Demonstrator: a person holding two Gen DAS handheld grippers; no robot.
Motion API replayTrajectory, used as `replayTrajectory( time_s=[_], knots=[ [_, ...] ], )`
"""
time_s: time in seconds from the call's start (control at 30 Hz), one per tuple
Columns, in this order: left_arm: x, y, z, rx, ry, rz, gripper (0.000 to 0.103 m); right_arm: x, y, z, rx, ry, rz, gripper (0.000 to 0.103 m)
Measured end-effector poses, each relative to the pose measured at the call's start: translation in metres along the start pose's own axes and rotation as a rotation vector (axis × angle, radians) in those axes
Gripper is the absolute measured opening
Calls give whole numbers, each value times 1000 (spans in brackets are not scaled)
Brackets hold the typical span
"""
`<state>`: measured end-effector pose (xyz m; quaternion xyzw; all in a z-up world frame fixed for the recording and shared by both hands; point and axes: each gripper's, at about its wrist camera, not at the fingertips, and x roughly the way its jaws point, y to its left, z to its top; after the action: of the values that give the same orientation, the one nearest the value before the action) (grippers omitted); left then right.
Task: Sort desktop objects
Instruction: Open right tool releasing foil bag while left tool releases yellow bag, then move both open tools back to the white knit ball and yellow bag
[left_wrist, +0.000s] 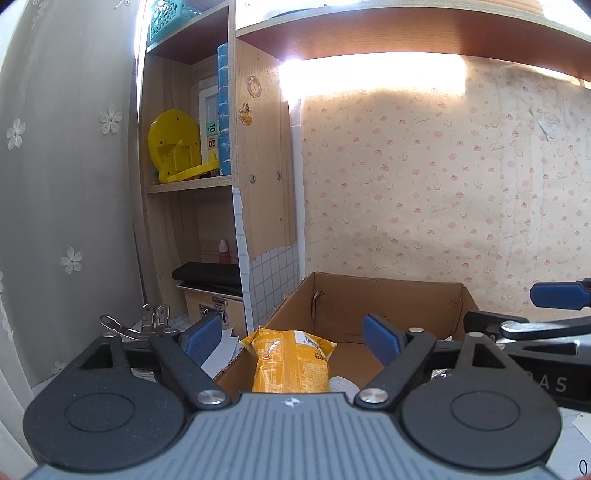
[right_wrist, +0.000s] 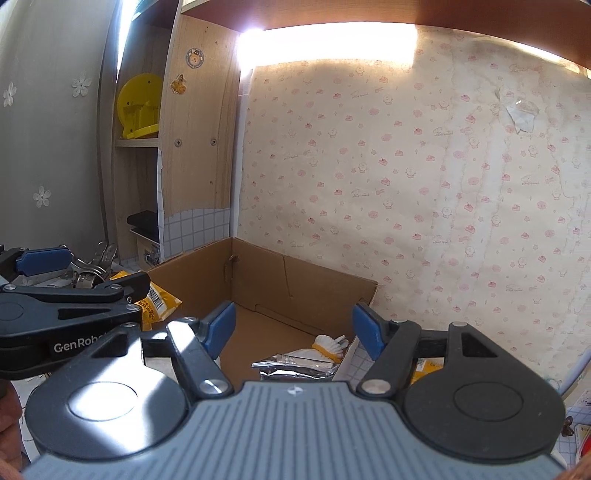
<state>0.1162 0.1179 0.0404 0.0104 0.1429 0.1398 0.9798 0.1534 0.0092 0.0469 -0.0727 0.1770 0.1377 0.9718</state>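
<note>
A white grid-patterned counter (right_wrist: 354, 369) runs along the lower part of the frame, carrying an open cardboard box (right_wrist: 295, 280) at center against the wallpapered wall, with metal clips (left_wrist: 147, 321) and white paper scraps (left_wrist: 221, 350) lying on it at lower left. A yellow snack packet (right_wrist: 159, 301) rests on the box's left rim. At left, a wooden shelf unit stands on the counter: its middle shelf (left_wrist: 188, 184) bears a yellow plastic object (left_wrist: 173, 144), while a small latched case (left_wrist: 214, 308) sits in the bay below.
</note>
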Motion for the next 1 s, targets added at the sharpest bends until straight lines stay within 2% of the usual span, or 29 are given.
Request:
replayTrajectory(
  time_s=[0.53, 1.0],
  knots=[
    [-29, -22, 2, 15, -29, -44, 88, -38, -23, -6, 17, -34, -36, 69],
    [-56, -62, -6, 22, -24, -137, 90, -79, -57, -24, 45, -54, -109, 71]
  ],
)
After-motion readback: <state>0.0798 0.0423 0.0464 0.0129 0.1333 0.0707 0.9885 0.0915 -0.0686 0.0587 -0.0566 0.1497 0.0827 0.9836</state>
